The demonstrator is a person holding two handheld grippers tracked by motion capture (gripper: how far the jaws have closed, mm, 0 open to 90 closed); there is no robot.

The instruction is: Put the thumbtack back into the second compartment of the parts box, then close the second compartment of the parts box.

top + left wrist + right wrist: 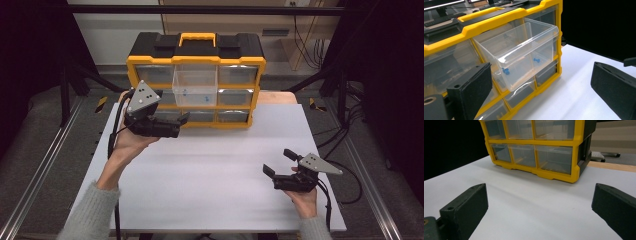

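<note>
A yellow and black organiser (148, 61) with clear drawers stands at the back middle of the white table (210, 175). Its upper middle drawer (195, 85) is pulled out and holds two small blue pins (505, 71). My left gripper (181, 125) is held above the table just in front of the organiser's left half, open, with nothing between its jaws. In the left gripper view the pulled-out drawer (524, 50) lies ahead, between the jaws. Near the table's front right, my right gripper (278, 161) is open and holds nothing, pointing at the organiser's lower drawers (531, 155).
Black frame posts (65, 75) stand at both sides of the table. Cables (350, 130) lie on the floor at the right. A wooden board edge (614, 166) shows behind the white surface. Bare table stretches between the two grippers.
</note>
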